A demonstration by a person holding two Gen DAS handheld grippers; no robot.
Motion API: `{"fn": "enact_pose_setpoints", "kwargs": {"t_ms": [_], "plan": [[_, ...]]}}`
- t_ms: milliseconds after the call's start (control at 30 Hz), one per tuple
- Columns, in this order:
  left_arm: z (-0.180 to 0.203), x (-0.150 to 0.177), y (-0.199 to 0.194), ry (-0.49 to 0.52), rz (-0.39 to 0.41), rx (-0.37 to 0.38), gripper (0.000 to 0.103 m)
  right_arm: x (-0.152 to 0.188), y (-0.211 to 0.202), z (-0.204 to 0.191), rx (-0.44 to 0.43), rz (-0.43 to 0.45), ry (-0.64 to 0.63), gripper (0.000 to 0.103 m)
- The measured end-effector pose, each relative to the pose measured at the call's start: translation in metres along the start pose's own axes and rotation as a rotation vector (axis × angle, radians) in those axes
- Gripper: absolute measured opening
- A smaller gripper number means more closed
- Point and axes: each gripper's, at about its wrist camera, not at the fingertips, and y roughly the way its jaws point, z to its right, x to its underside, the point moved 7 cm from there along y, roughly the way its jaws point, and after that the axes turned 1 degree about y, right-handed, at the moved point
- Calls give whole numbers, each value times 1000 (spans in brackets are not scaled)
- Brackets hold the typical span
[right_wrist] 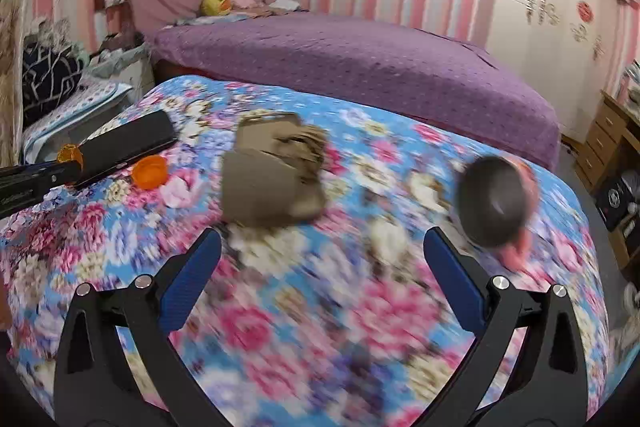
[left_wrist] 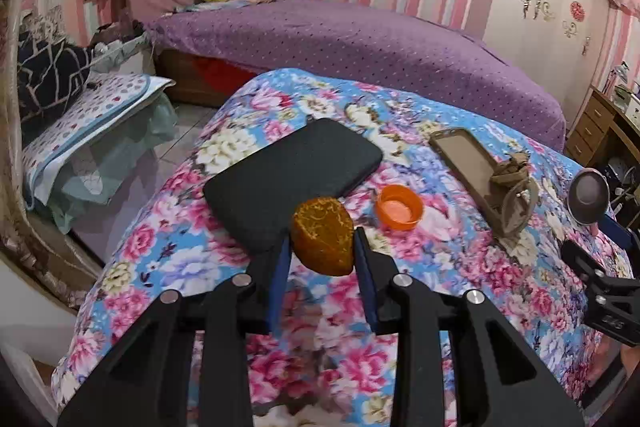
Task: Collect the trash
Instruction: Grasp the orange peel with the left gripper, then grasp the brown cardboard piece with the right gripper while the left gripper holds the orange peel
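Note:
My left gripper (left_wrist: pixel 323 238) is shut on an orange-brown lump (left_wrist: pixel 322 235) that looks like fruit rind, held just above the floral blanket (left_wrist: pixel 420 291). The same lump (right_wrist: pixel 69 153) shows at the left gripper's tip (right_wrist: pixel 60 167) at the left edge of the right wrist view. An orange cap (left_wrist: pixel 399 207) (right_wrist: pixel 149 171) lies open side up beside a crumpled pink-white tissue (right_wrist: pixel 176 193). My right gripper (right_wrist: pixel 322 239) is open over the blanket with nothing between its fingers. The right wrist view is blurred.
A black flat pad (left_wrist: pixel 292 179) (right_wrist: pixel 128 143) lies behind the lump. A brown case with a cloth strap (left_wrist: pixel 480 171) (right_wrist: pixel 272 171) sits mid-blanket, and a dark round bowl (left_wrist: pixel 588 195) (right_wrist: pixel 492 203) at the right. Behind is a purple bed (left_wrist: pixel 360 43); drawers (left_wrist: pixel 600 127) stand at the right.

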Motion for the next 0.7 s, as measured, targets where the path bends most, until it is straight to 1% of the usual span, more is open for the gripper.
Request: {"fn": "enact_pose_setpoints", "kwargs": {"t_ms": [133, 200, 267, 300, 367, 433, 500, 600, 700], "plan": [[-11, -2, -2, 9, 17, -31, 32, -15, 21, -18, -18, -14, -36, 98], [-17, -3, -1, -9, 18, -29, 32, -19, 33, -21, -30, -35, -37, 96], [-23, -4, 0, -37, 12, -21, 32, -21, 42, -19, -56, -59, -6, 82], [-25, -4, 0, -49, 10, -20, 32, -20, 45, -19, -78, -74, 8, 78], [-27, -5, -1, -66, 11, -12, 32, -17, 52, -24, -117, -105, 11, 62], [-26, -6, -3, -70, 16, 0, 32, -15, 51, -30, -124, -107, -24, 55], [-23, -7, -5, -65, 20, 4, 32, -16, 46, -33, -110, -85, -59, 54], [-18, -9, -7, -56, 24, 2, 32, -16, 35, -29, -103, -62, -56, 53], [-14, -10, -11, -67, 30, 17, 32, -14, 18, -18, -87, -38, -47, 53]]}}
